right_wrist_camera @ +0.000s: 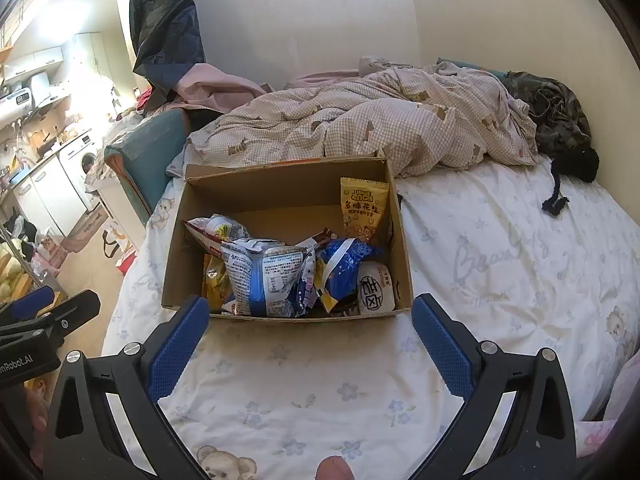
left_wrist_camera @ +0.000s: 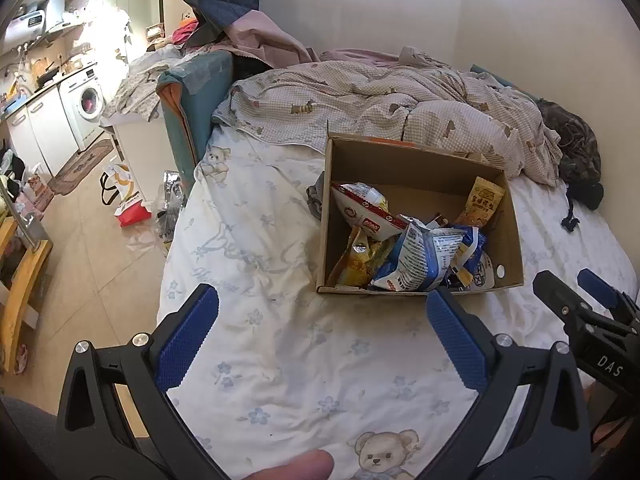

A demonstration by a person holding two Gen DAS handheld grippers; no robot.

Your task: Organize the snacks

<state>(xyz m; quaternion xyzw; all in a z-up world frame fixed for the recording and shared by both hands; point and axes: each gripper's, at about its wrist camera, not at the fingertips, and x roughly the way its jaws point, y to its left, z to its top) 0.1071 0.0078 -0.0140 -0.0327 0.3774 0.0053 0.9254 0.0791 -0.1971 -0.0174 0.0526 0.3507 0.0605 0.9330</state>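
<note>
An open cardboard box [left_wrist_camera: 508, 248] [right_wrist_camera: 280, 188] sits on the bed, holding several snack packets. A blue and white bag [left_wrist_camera: 424, 256] [right_wrist_camera: 264, 276] lies in front. A yellow peanut packet [left_wrist_camera: 482, 200] [right_wrist_camera: 362, 208] leans on the right wall, a red and white packet [left_wrist_camera: 364, 210] [right_wrist_camera: 208, 228] lies at the left, and a white round-marked packet [right_wrist_camera: 374, 290] sits at the front right. My left gripper [left_wrist_camera: 322, 300] is open above the sheet, just short of the box's near wall, holding nothing. My right gripper [right_wrist_camera: 310, 312] is open at the near wall, holding nothing.
A checked duvet [right_wrist_camera: 380, 128] is bunched behind the box. Dark clothing [right_wrist_camera: 560, 120] lies by the wall at the right. The bed's left edge drops to a tiled floor [left_wrist_camera: 80, 240] with bags. A teal headboard [left_wrist_camera: 188, 120] stands at the left. Floral sheet [right_wrist_camera: 500, 260] spreads to the right.
</note>
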